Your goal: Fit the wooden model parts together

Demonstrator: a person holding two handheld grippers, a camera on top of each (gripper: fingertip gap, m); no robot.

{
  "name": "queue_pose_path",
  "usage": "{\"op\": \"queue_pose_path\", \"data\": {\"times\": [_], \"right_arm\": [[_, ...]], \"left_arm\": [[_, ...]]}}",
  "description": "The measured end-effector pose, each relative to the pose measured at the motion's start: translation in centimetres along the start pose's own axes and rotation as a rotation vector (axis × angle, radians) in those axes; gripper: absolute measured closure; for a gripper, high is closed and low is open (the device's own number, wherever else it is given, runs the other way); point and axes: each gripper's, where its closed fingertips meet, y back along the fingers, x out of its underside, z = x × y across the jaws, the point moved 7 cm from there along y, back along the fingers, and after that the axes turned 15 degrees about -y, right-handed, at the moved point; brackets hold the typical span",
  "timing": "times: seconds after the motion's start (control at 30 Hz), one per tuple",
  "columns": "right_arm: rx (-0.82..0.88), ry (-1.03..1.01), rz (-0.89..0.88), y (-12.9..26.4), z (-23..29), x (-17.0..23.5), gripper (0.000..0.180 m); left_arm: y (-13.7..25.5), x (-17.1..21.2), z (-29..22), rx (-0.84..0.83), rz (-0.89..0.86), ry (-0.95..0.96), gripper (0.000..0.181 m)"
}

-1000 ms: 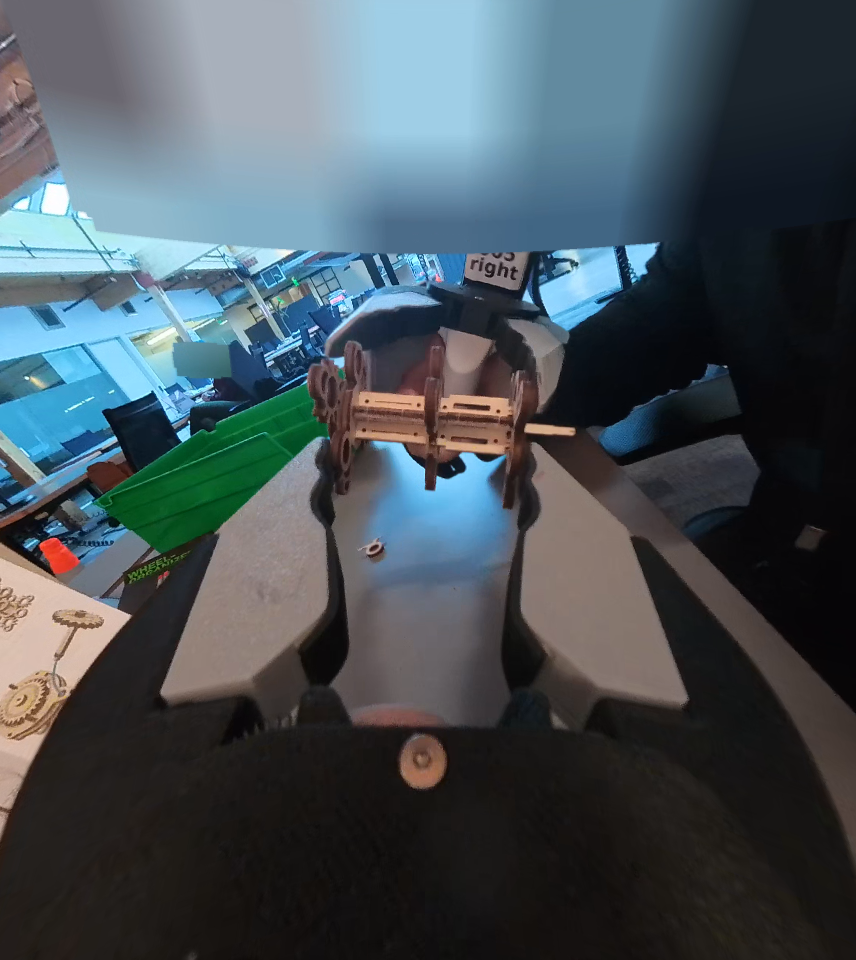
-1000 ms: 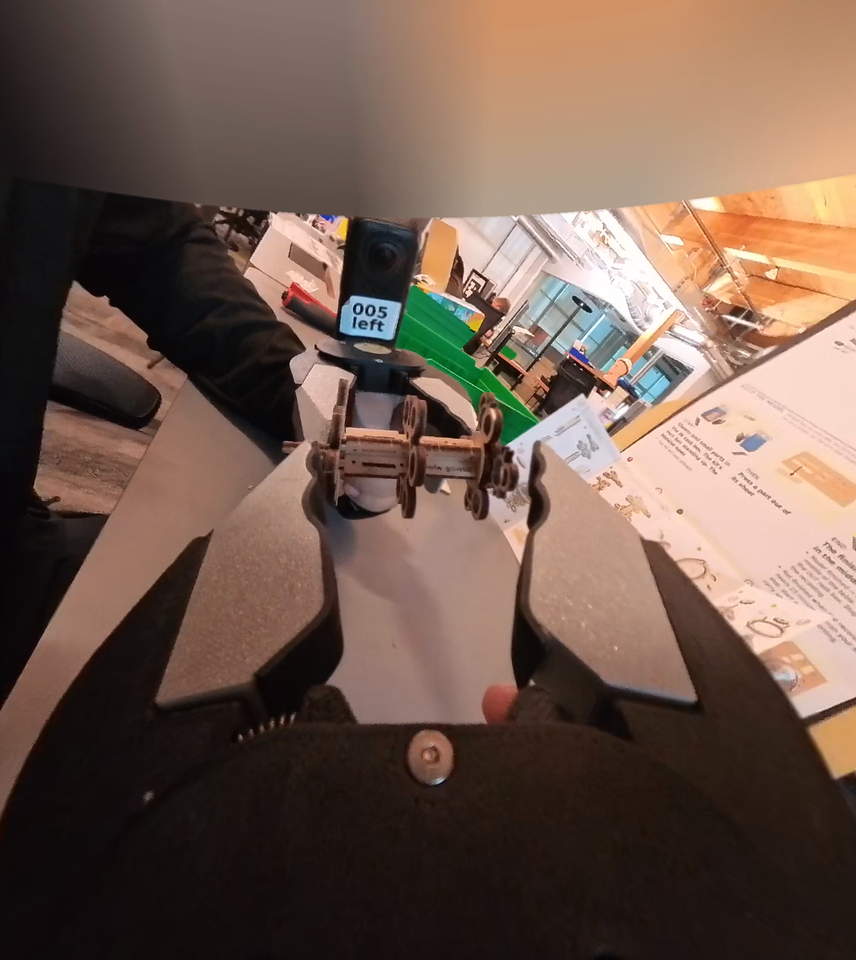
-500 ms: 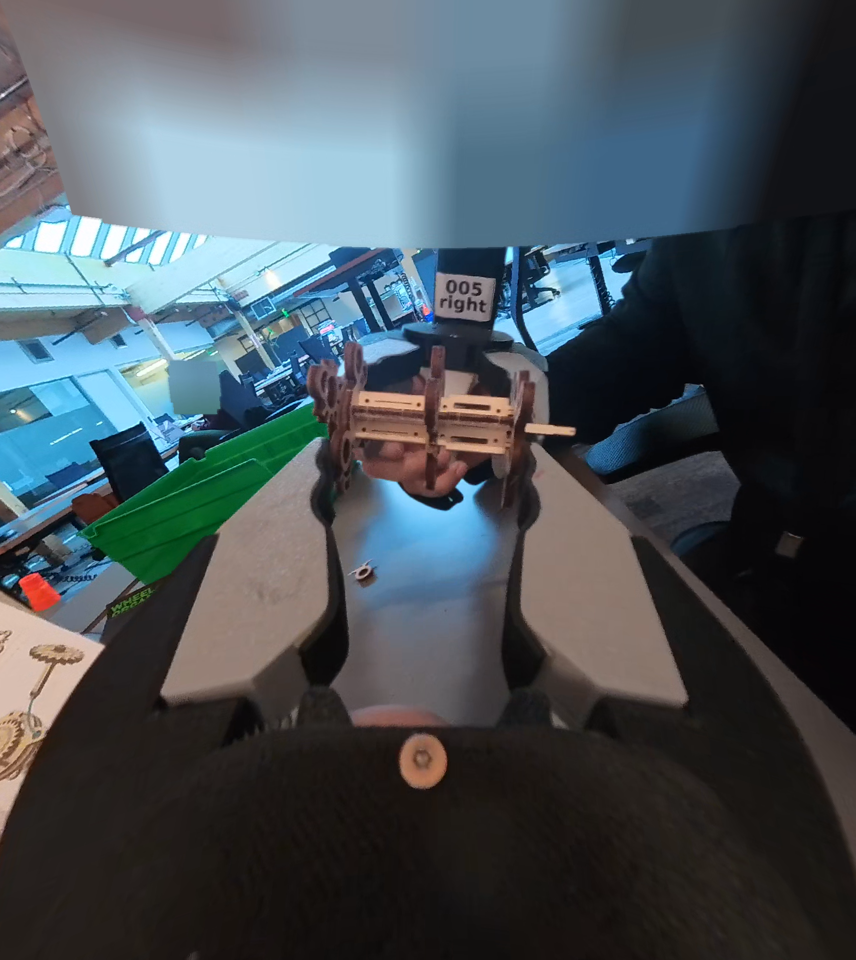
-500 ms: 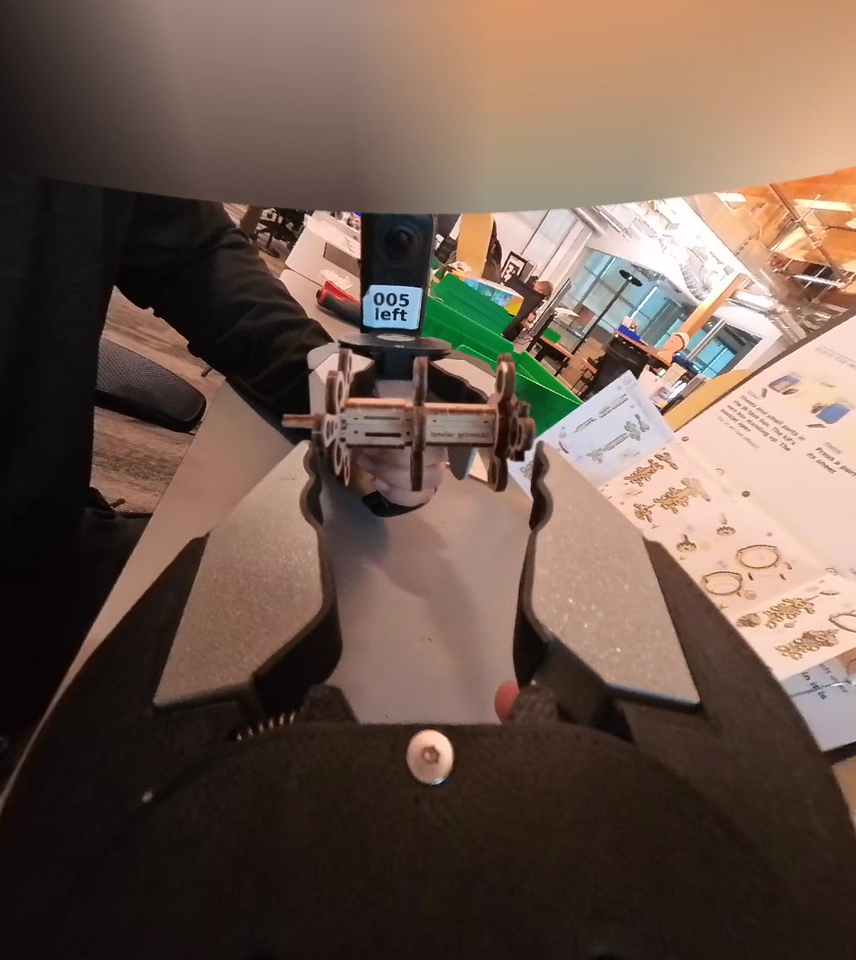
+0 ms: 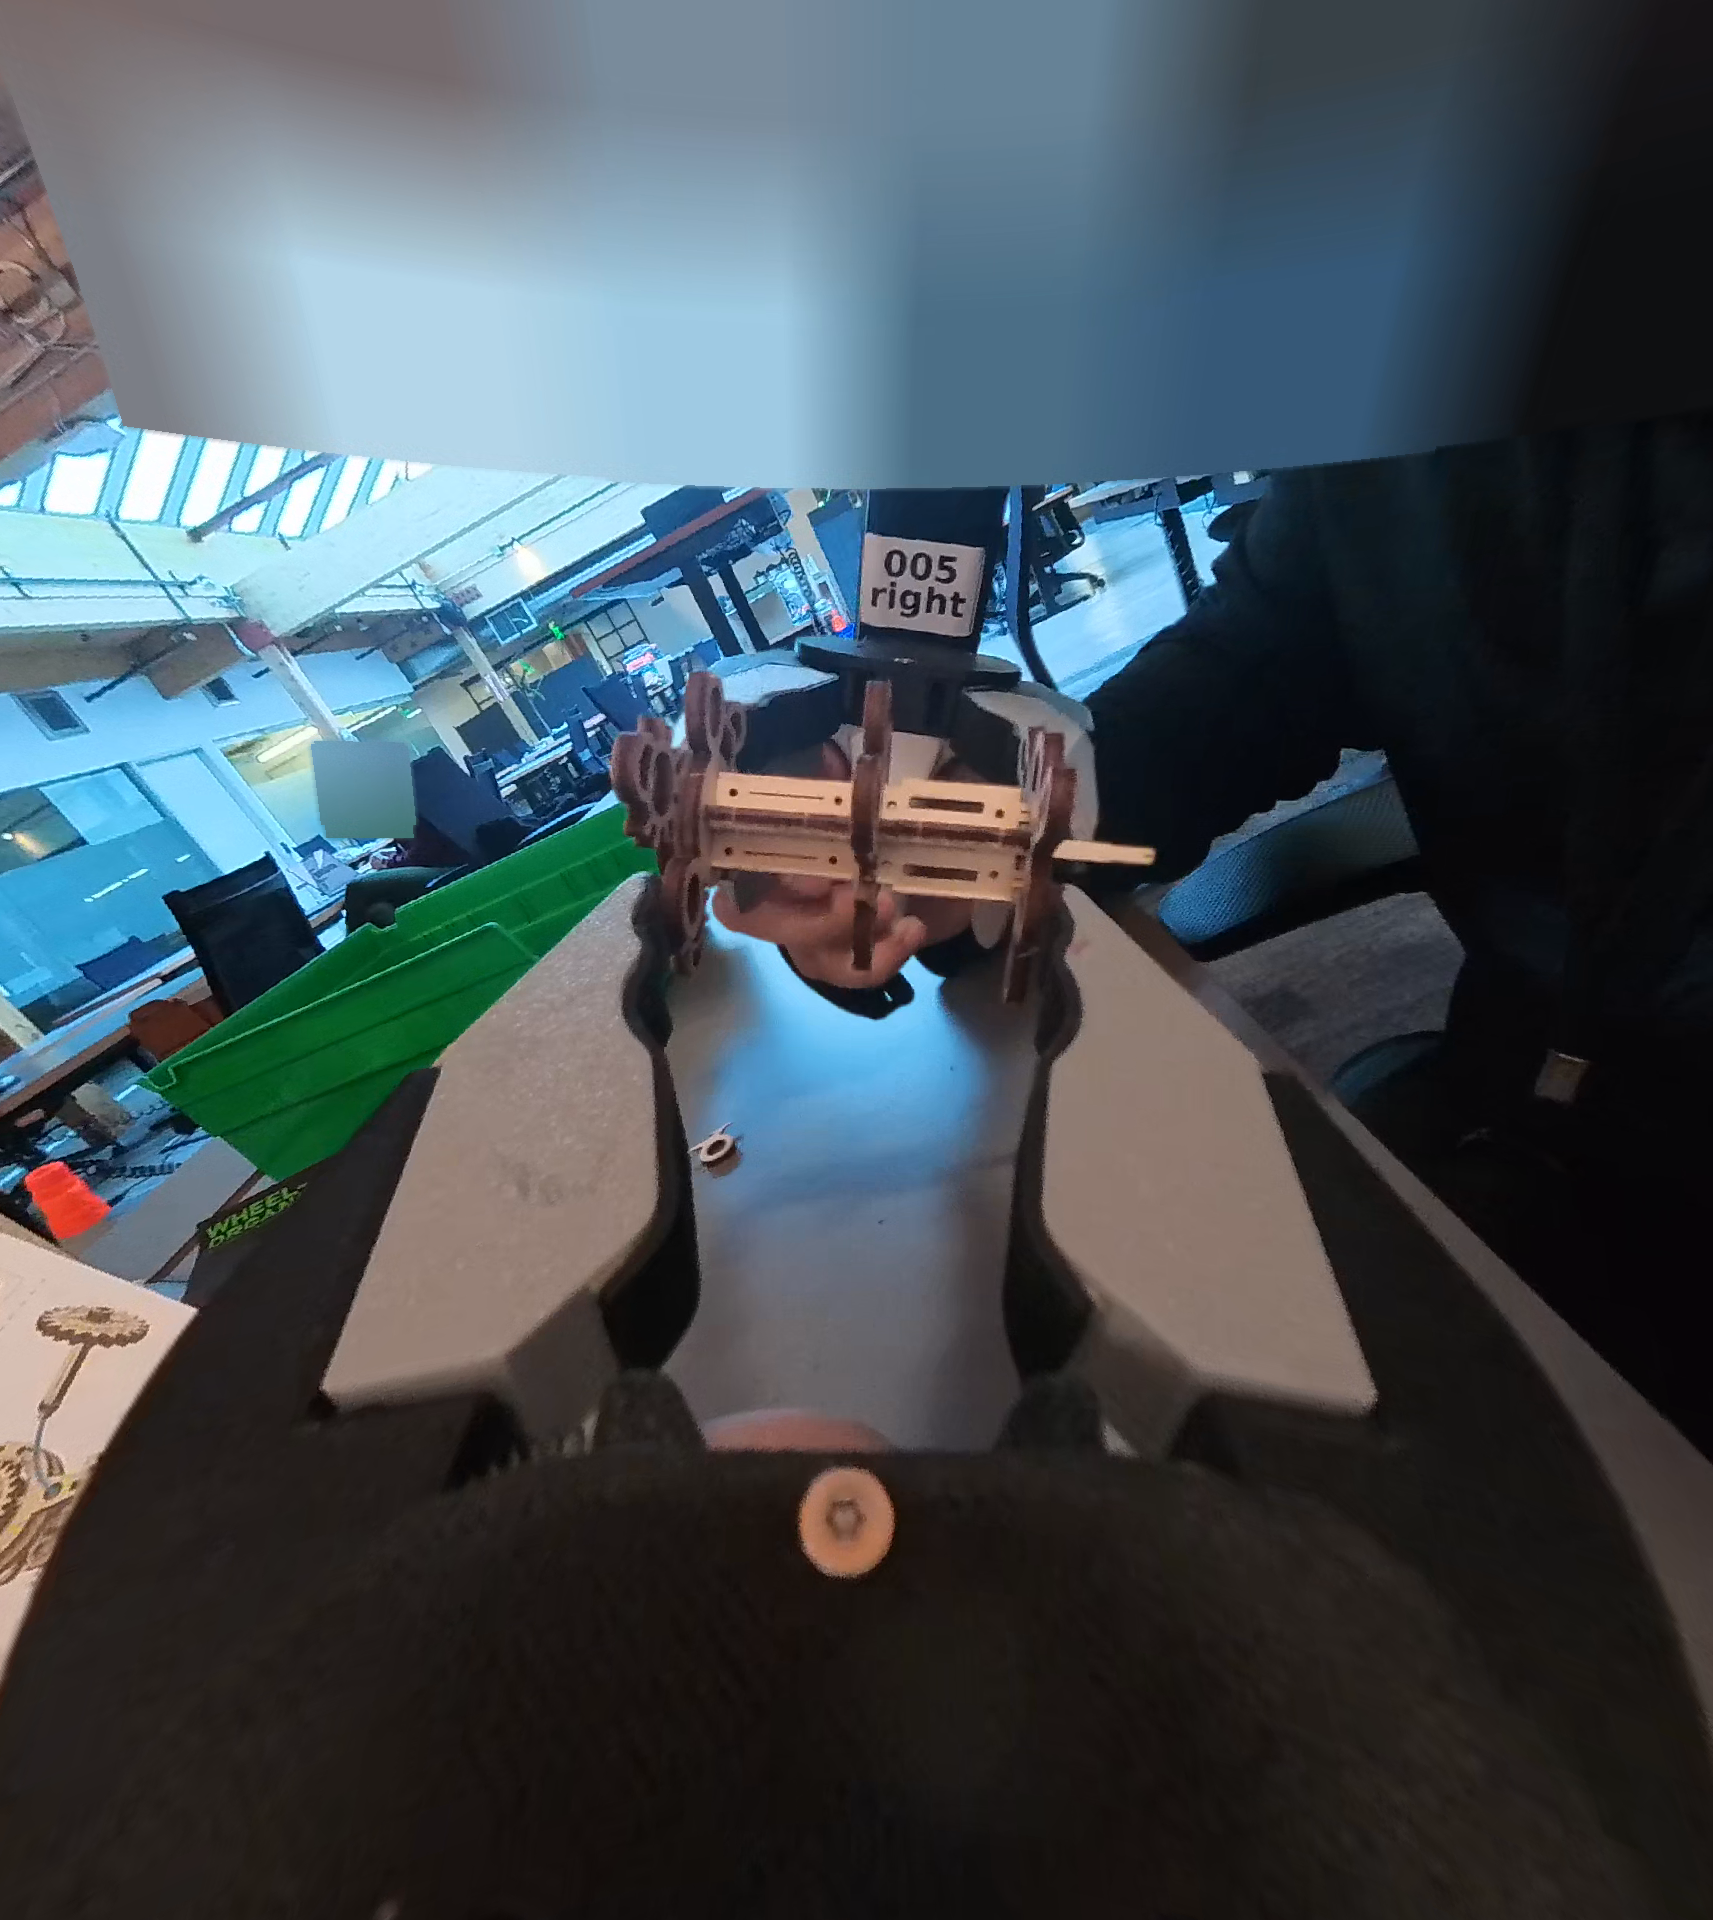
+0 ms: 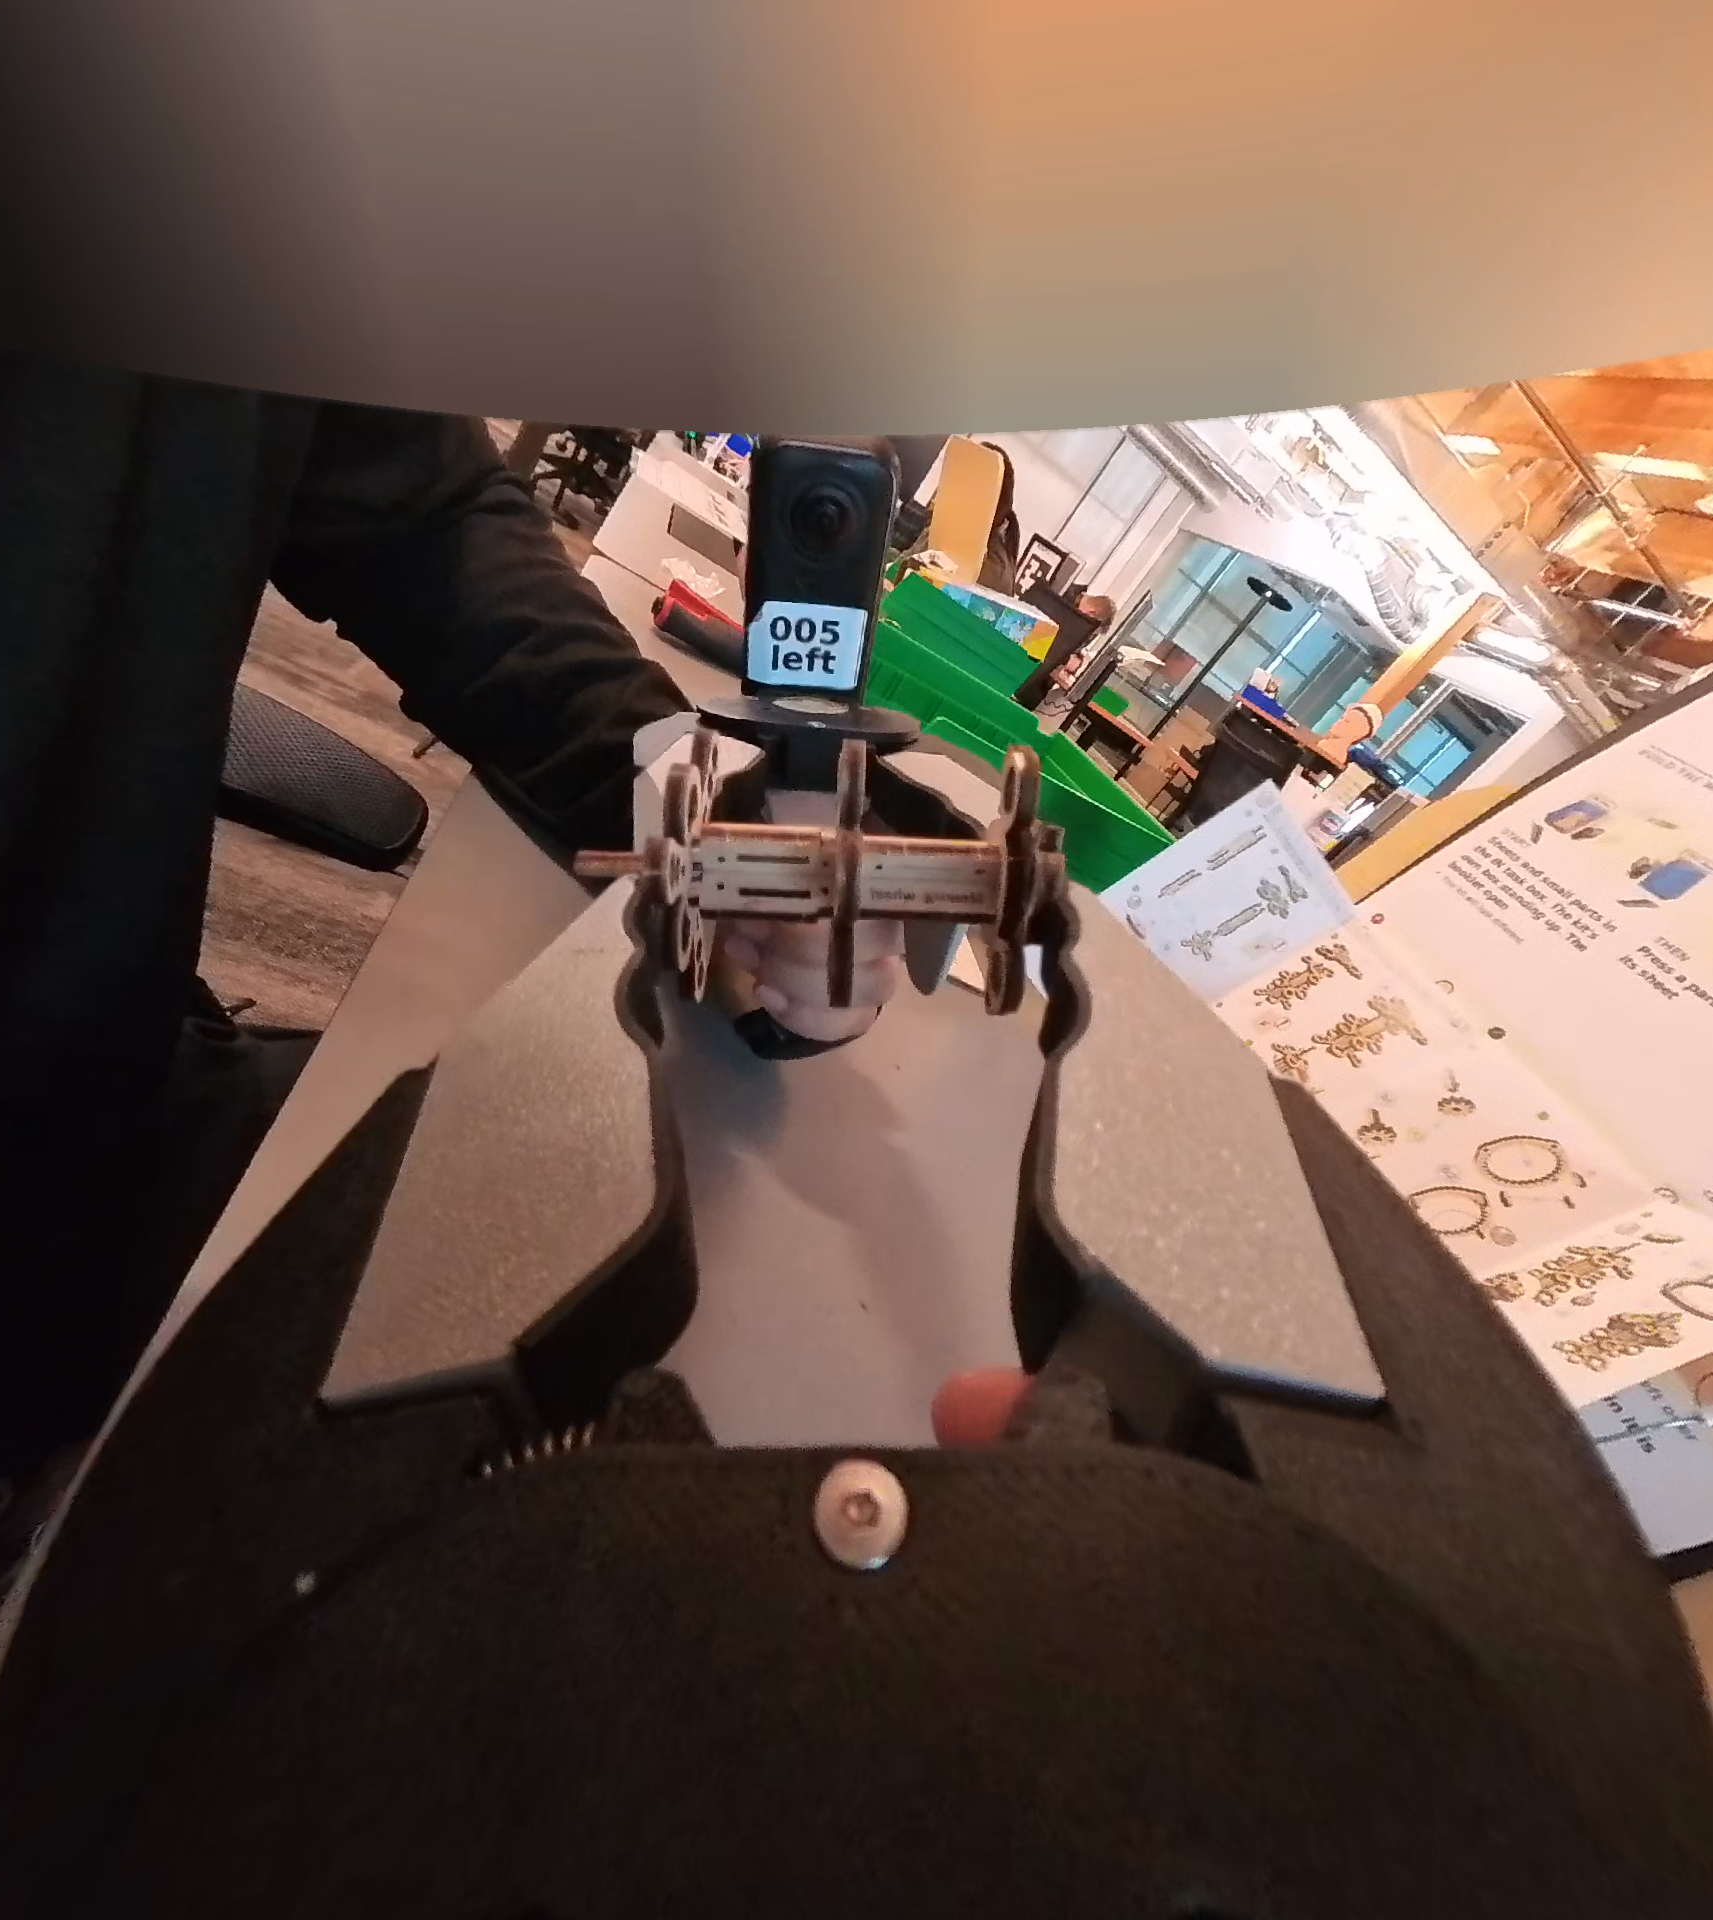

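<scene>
Currently both grippers clamp one wooden model assembly (image 5: 862, 842), lengthwise and clear of the table (image 5: 862, 1195). Left gripper (image 5: 857, 935): fingertips clenched on the end discs. Right gripper (image 6: 847, 935): same hold from the opposite side. A thin axle (image 5: 1106, 854) pokes out past the left gripper's right fingertip.

Risks, as judged:
- uneven squeeze could pop the slotted discs off
- twisting one gripper against the other could snap the axle
- a small loose piece (image 5: 715, 1146) lies on the table between the left fingers; easily knocked away.
</scene>
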Motion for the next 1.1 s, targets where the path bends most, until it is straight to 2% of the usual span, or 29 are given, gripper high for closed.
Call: {"op": "queue_pose_path", "data": {"times": [0.27, 0.47, 0.67, 0.8, 0.97, 1.1], "right_arm": [[-0.003, 0.013, 0.022, 0.1, 0.0, -0.1, 0.113], [0.023, -0.05, 0.008, -0.1, -0.5, 0.2, 0.108], [0.029, -0.025, 0.028, 0.0, -0.4, 0.7, 0.108], [0.059, -0.092, 0.015, 0.8, -1.6, 0.9, 0.108], [0.05, -0.11, 0.072, 0.4, -1.5, 1.6, 0.108], [0.016, -0.124, 0.084, 0.2, -1.2, 1.7, 0.108]], "left_arm": [[-0.1, -0.1, -0.2, 0.011, 0.013, -0.015, 0.11], [0.2, 0.0, 0.3, 0.011, 0.022, 0.042, 0.11], [0.3, 0.2, 0.1, 0.051, 0.059, 0.078, 0.109], [1.6, 0.1, 1.2, -0.01, 0.062, 0.125, 0.113], [0.8, -0.1, 1.1, -0.012, 0.112, 0.119, 0.099], [0.5, 0.2, 0.9, 0.015, 0.151, 0.113, 0.1]]}}
